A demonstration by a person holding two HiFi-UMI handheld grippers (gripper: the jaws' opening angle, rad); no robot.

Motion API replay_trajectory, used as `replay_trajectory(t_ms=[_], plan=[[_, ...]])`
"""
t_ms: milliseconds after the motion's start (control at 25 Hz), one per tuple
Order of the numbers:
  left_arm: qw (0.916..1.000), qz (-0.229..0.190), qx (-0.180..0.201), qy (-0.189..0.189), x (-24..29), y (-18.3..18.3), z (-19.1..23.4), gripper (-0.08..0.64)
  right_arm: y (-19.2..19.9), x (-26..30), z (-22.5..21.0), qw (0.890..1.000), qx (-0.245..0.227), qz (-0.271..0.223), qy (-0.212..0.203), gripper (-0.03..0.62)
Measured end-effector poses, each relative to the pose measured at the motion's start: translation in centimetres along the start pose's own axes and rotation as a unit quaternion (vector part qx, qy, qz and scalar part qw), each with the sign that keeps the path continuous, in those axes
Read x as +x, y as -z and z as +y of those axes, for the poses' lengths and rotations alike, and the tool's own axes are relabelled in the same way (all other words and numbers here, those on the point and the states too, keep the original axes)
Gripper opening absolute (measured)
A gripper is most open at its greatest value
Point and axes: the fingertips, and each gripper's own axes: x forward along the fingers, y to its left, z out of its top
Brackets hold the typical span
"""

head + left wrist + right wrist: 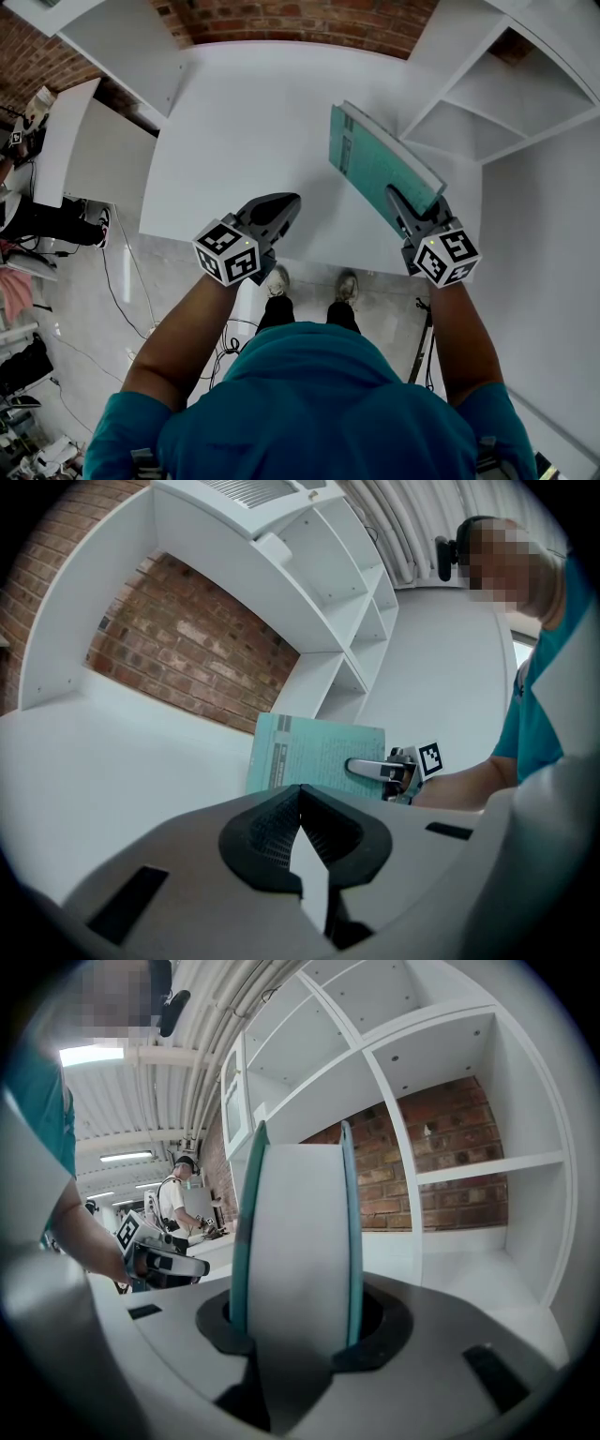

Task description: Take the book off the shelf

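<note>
A teal-covered book (375, 161) hangs tilted over the white table (234, 122), out in front of the white shelf unit (487, 98). My right gripper (406, 208) is shut on the book's near edge. In the right gripper view the book's pale page block (300, 1232) stands upright between the two pads, one teal cover against each. My left gripper (284, 204) hovers over the table's near edge, to the left of the book, shut with nothing in it. From the left gripper view its pads (281, 832) meet, and beyond them are the book (314, 752) and the right gripper (389, 769).
Open white shelf compartments (450, 1101) with a brick wall (450, 1166) behind them lie ahead of the book. The brick wall (309, 19) runs along the table's far side. Another person (178, 1208) stands at a desk in the background. Cables lie on the floor (122, 281) below the table's edge.
</note>
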Motion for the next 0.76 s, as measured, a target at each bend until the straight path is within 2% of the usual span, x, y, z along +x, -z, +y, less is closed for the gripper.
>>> replay_trajectory(t_ms=[760], plan=[[1.0000,0.001,0.001,0.003,0.43,-0.28,0.29,0.015,0.10,0.37,-0.38,1.000,0.000,0.001,0.000,0.173]])
